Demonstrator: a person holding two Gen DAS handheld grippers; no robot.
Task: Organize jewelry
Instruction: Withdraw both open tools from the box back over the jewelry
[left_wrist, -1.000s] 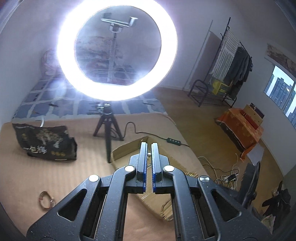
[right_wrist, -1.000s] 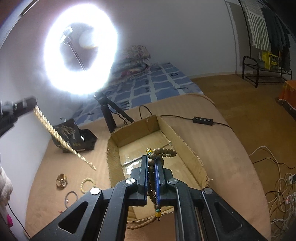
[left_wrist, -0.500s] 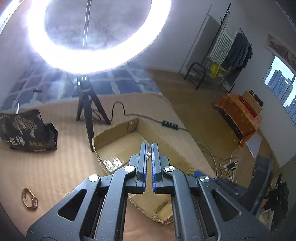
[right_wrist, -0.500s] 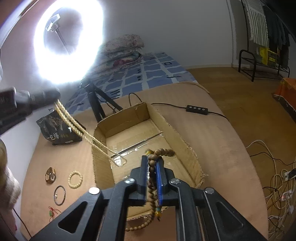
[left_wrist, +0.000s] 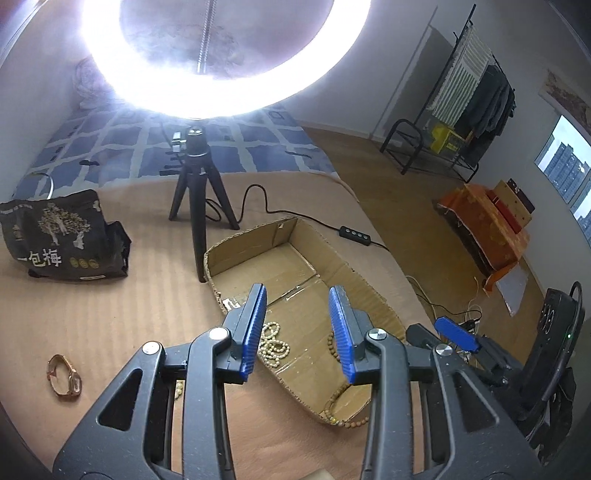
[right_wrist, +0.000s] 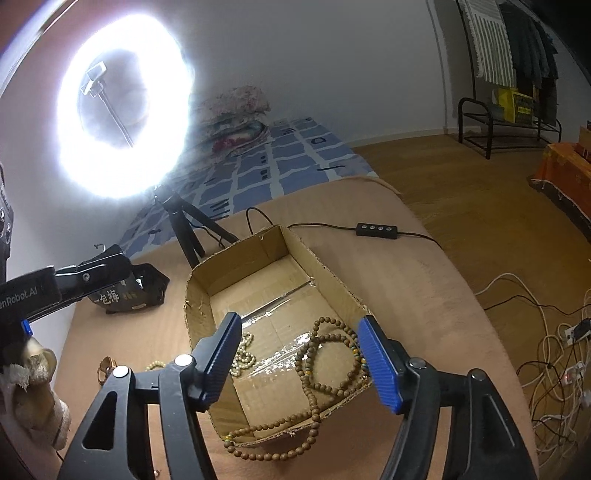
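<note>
both tongs, left tongs (left_wrist: 297, 328) and right tongs (right_wrist: 303, 356), just opened, nothing gripped; cream beads (left_wrist: 272, 341) and brown beads (right_wrist: 325, 354) in the box (right_wrist: 332, 280). next we fetch the watch (left_wrist: 64, 374) left of the box.

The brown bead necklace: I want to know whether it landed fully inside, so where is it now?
In the right wrist view the brown bead necklace lies in the cardboard box, its tail spilling over the near wall onto the tan cover, right of the pale bead strand.

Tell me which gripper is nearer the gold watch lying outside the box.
Left. The left gripper hangs over the box's left side, next to the gold watch; the right gripper sits over the box's right half, farther away.
</note>
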